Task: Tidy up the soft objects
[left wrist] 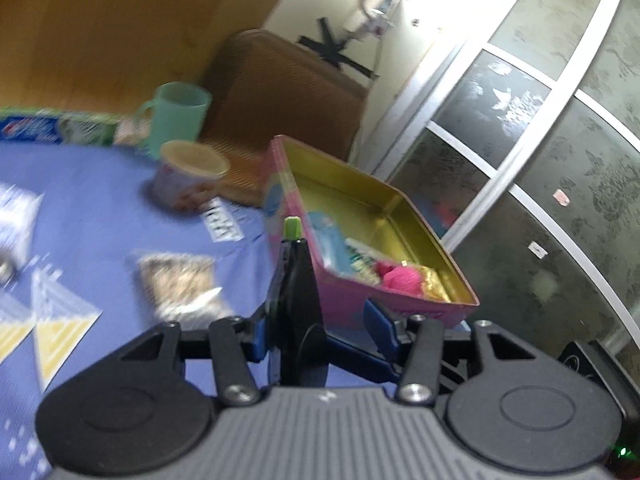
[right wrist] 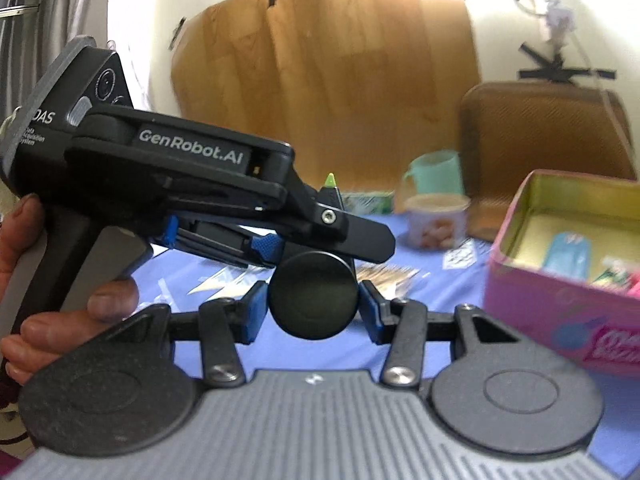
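A pink tin point(left wrist: 352, 304) with a gold inside stands at the table's right edge, also in the right wrist view point(right wrist: 540, 312). In it lie a pink yarn ball point(left wrist: 400, 280), a gold-wrapped piece point(left wrist: 434, 288) and a blue packet point(left wrist: 328, 236). A black piece with a lime-green tip point(left wrist: 300, 300) stands edge-on between the fingers of my left gripper point(left wrist: 320, 320), which is shut. Its round disc face point(right wrist: 312, 294) fills the gap between the blue pads of my right gripper point(right wrist: 312, 308). A hand point(right wrist: 24, 280) holds the left gripper's body point(right wrist: 192, 148) close on the left.
On the blue tablecloth point(left wrist: 100, 220) stand a teal mug point(left wrist: 178, 114) and a printed paper cup point(left wrist: 192, 176). A clear snack packet point(left wrist: 180, 280) lies nearer. A brown chair point(left wrist: 288, 92) stands behind the table. A patterned glass door point(left wrist: 540, 160) is on the right.
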`<state>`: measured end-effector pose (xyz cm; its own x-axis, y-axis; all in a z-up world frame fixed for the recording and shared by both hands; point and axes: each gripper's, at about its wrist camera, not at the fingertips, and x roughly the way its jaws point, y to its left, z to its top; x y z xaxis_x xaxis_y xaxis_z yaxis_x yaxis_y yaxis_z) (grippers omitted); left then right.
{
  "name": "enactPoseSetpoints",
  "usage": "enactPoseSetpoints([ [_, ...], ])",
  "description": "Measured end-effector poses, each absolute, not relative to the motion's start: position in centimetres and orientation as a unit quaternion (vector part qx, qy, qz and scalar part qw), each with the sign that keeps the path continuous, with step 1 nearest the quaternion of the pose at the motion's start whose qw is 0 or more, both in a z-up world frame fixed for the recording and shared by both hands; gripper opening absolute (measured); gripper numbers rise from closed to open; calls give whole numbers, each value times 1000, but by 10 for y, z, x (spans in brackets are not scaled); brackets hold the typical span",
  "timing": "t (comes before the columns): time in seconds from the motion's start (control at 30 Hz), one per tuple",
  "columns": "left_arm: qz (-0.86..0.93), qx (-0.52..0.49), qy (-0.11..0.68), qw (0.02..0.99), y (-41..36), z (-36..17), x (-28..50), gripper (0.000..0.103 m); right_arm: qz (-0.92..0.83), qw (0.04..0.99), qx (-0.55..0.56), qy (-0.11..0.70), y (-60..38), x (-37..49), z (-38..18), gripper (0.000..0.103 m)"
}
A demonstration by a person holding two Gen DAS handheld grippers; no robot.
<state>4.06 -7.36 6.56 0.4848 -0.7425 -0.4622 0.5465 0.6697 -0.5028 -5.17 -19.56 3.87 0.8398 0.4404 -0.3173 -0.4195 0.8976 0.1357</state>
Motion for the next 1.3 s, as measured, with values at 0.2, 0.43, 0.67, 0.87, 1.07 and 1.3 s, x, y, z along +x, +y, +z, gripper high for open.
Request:
enactPoseSetpoints([
  [0.2, -413, -104, 323, 845, -133, 87, 55, 48, 168, 976, 24, 136, -232, -49, 49, 52],
  [0.43, -417, -63, 304, 854, -200, 93, 75, 51, 83, 989, 21, 120, -284, -34, 46, 52],
  [0.67, -374, -48, 307, 874, -195, 80, 79, 55, -65, 989, 34, 131, -337, -7, 30, 52],
  [0.87, -351, -40, 305, 884, -158, 67, 69, 57, -70, 989, 65, 113, -341, -25, 33, 52],
  [1.07, -301, -52, 306, 902, -85, 45, 54, 60, -27, 992, 62, 106, -308, -28, 44, 52],
  [1.3, -186, -72, 306, 931, 21, 23, 46, 60, 77, 986, 49, 142, -247, -8, 50, 52],
])
